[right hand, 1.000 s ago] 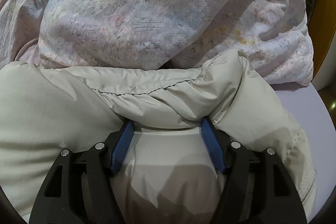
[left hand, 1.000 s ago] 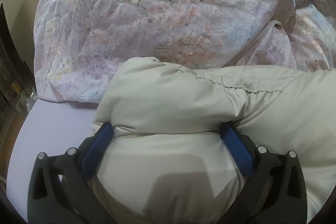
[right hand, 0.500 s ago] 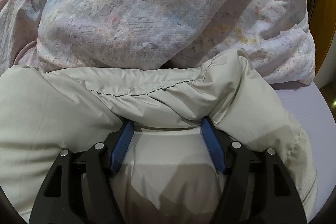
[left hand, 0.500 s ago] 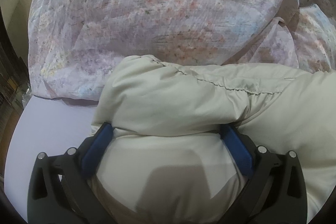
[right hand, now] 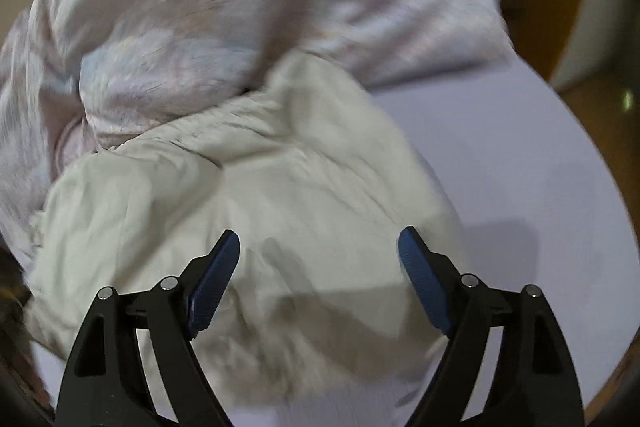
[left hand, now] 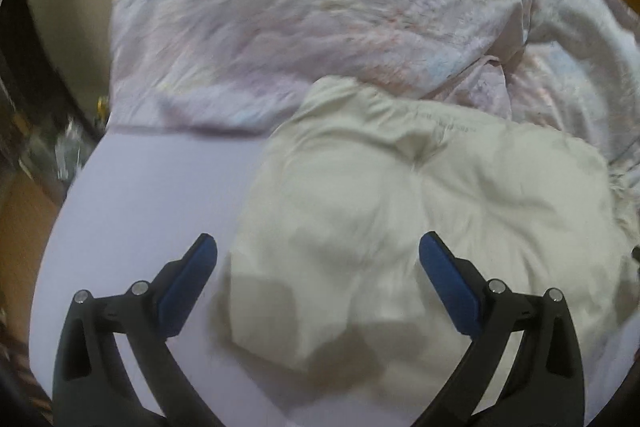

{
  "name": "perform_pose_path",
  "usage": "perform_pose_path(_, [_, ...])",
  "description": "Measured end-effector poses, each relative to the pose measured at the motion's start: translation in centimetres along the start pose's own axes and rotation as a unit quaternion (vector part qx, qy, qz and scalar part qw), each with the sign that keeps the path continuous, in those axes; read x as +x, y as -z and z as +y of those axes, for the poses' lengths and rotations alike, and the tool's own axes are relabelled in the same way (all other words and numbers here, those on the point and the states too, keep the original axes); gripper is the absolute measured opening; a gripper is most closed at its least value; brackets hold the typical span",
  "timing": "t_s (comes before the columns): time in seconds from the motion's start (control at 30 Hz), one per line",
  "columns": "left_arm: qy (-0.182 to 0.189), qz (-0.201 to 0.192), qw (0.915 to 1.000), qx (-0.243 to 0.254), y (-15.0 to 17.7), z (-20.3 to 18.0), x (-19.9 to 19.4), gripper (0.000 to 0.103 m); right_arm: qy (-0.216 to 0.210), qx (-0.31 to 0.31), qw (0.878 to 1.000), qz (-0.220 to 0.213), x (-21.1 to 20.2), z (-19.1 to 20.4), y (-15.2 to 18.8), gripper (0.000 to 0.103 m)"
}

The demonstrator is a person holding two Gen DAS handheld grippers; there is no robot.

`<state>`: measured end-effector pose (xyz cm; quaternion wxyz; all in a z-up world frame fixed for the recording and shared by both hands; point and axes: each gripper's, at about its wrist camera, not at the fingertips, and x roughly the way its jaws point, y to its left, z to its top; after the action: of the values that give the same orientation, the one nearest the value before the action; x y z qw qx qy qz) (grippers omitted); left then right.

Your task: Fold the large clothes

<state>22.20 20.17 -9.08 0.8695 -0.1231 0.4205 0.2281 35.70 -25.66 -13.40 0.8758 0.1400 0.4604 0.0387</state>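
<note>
Jaws wide on both grippers, nothing pinched: left gripper (left hand: 318, 251) spread above the left part of the jacket (left hand: 420, 227), right gripper (right hand: 319, 247) spread above its right part, right jaws just opened further with only air between the pads. Blue pads clear of the cloth in both views. One cream puffy jacket, bunched in a rounded heap just ahead of and under the jaws, on a lilac sheet (left hand: 152, 195). One floral duvet (left hand: 300, 19), crumpled, beyond the jacket and touching its far edge. Bare sheet under the left gripper's left finger and past the right gripper's right finger. Both views blurred. A stitched seam near the jacket's far edge; no brand, label or writing legible anywhere.
</note>
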Motion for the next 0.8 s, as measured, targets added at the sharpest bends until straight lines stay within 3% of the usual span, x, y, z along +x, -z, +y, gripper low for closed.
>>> perform_pose_path(0.13, [-0.001,0.026,0.999,-0.037,1.8,3.7,-1.2,0.1,0.003,0.099,0.995,0.028,-1.2,-5.1,1.8,0.089])
perform_pose_path(0.3, [0.024,0.077,0.9897,-0.119,4.0,6.1,-0.2,0.099,-0.079,0.186,0.973,0.11,1.7,-7.7,3.6,0.089])
perform_pose_path(0.47, [0.078,0.103,0.9743,-0.184,5.6,6.8,1.3,0.094,-0.132,0.231,0.956,0.126,3.6,-8.1,4.8,0.087])
perform_pose_path(0.6, [0.111,0.112,0.9641,-0.214,5.3,6.2,2.6,0.082,-0.15,0.256,0.946,0.131,4.9,-7.7,4.9,0.075])
perform_pose_path(0.73, [0.117,0.117,0.9596,-0.228,4.6,5.7,4.1,0.069,-0.169,0.288,0.934,0.125,5.4,-7.8,4.9,0.063])
perform_pose_path(0.8, [0.13,0.115,0.9528,-0.249,4.6,5.7,4.6,0.066,-0.176,0.303,0.928,0.124,5.3,-7.9,5.2,0.058])
